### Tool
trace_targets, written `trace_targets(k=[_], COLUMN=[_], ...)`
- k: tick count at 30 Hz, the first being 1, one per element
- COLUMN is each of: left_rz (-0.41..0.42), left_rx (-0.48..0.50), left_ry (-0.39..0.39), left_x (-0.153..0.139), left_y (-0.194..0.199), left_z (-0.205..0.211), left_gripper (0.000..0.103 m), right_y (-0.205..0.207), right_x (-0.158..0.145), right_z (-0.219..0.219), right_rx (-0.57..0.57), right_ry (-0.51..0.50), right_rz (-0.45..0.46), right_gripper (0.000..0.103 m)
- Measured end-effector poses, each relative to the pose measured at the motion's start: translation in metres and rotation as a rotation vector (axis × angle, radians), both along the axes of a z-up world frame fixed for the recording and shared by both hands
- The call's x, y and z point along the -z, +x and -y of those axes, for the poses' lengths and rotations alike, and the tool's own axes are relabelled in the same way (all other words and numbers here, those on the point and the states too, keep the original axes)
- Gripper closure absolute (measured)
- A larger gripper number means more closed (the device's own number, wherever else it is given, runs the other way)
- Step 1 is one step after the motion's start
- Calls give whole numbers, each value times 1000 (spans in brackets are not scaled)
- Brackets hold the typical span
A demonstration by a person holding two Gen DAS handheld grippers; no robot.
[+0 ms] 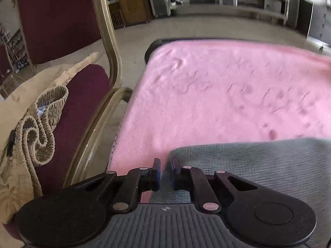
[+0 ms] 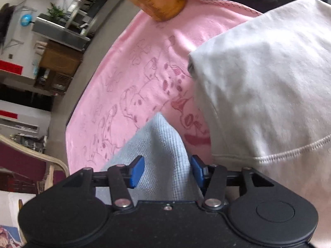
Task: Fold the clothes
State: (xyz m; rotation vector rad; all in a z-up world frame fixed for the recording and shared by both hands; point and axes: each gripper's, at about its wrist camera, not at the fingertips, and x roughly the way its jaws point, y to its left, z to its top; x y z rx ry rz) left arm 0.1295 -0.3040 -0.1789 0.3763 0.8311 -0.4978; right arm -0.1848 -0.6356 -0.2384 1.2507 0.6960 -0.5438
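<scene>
Grey cloth (image 1: 258, 165) pinched in left tongs (image 1: 165, 172); right tongs (image 2: 167, 172) wide around it, beside white garment (image 2: 269, 82).

Both grippers are matte black, with round housings on either side and linkage arms pinned by silver rivets. The left gripper (image 1: 163, 172) has a ribbed grey body with a small emblem. The right gripper (image 2: 167, 172) carries blue finger pads (image 2: 137, 171) and a centre screw.

My left hand-held gripper (image 1: 165, 172) pinches the grey cloth's (image 1: 258, 165) corner over the pink blanket (image 1: 217, 95) covering the table.
</scene>
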Motion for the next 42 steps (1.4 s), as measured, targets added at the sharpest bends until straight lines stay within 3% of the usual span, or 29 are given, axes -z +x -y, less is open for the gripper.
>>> trace_targets(k=[3, 7, 11, 14, 21, 23, 28, 35, 36, 37, 42], left_rz=[-19, -10, -52, -52, -58, -56, -55, -68, -68, -69, -81], left_rx=[61, 40, -5, -8, -9, -10, -15, -28, -29, -30, -36], left_ry=[-80, -32, -66, -61, -57, -54, -51, -60, -61, -62, -67], left_x=[-8, 3, 2, 0, -1, 0, 0, 2, 2, 2, 2], left_y=[-10, -6, 4, 2, 2, 2, 2, 5, 5, 5, 8], left_z=[-3, 4, -2, -3, -3, -3, -4, -7, -7, -8, -10], left_gripper=[94, 88, 85, 85, 83, 83, 82, 78, 77, 77, 75], right_y=[9, 22, 10, 9, 12, 3, 14, 16, 15, 13, 5], right_x=[12, 36, 45, 41, 30, 28, 38, 37, 35, 34, 26], right_z=[12, 26, 32, 33, 20, 18, 29, 31, 30, 29, 25], right_rx=[23, 79, 178, 181, 57, 54, 54, 123, 135, 147, 206], right_ry=[21, 66, 102, 108, 141, 158, 175, 29, 5, -19, -139], right_rz=[84, 106, 212, 269, 152, 119, 246, 183, 172, 161, 105], right_gripper=[55, 72, 72, 78, 81, 76, 73, 74, 76, 88, 92])
